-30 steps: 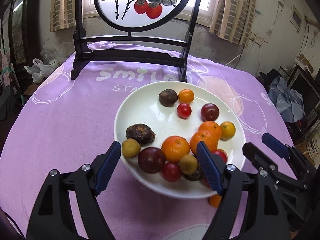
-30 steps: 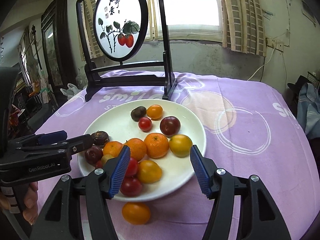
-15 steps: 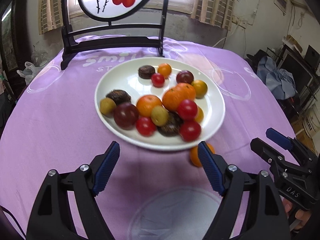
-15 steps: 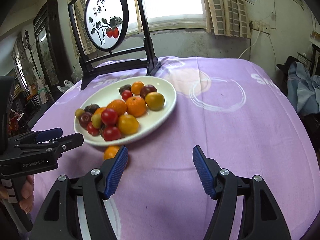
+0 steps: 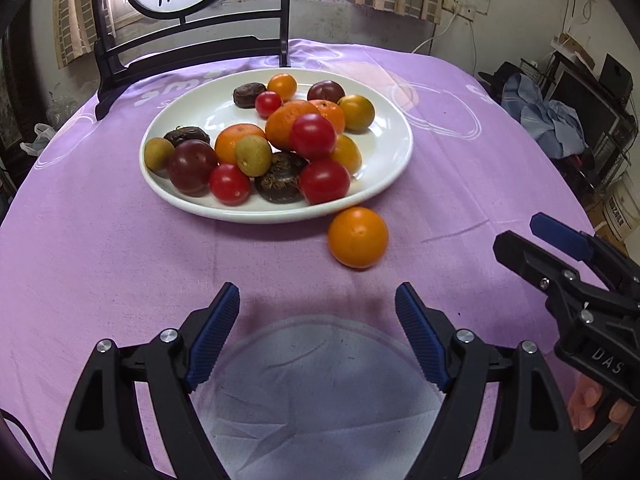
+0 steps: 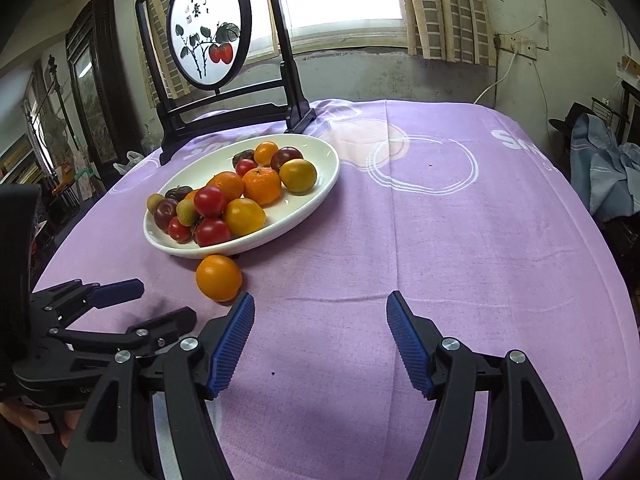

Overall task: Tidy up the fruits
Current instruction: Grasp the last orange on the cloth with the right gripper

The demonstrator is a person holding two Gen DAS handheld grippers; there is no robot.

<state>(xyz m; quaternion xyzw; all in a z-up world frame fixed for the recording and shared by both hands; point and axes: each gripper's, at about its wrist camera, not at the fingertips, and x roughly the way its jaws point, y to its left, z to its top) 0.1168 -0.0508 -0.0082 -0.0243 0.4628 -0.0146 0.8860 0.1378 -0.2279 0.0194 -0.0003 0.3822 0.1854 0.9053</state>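
Note:
A white plate (image 5: 384, 168) (image 6: 320, 184) on the purple cloth holds several fruits: oranges, red tomatoes, dark plums, small green fruits. One loose orange (image 5: 358, 237) (image 6: 219, 277) lies on the cloth, just off the plate's near rim. My left gripper (image 5: 318, 320) is open and empty, a little short of the loose orange; it also shows in the right wrist view (image 6: 160, 304). My right gripper (image 6: 320, 324) is open and empty, to the right of the orange; it also shows in the left wrist view (image 5: 532, 240).
A black wooden stand with a round painted screen (image 6: 210, 24) stands at the table's far side behind the plate. The purple cloth (image 6: 460, 240) covers the round table. Clutter and blue cloth (image 5: 548, 116) lie beyond the right edge.
Both grippers have pulled back from the plate toward the table's near side. The plate and loose orange now sit farther ahead. Both stay open.

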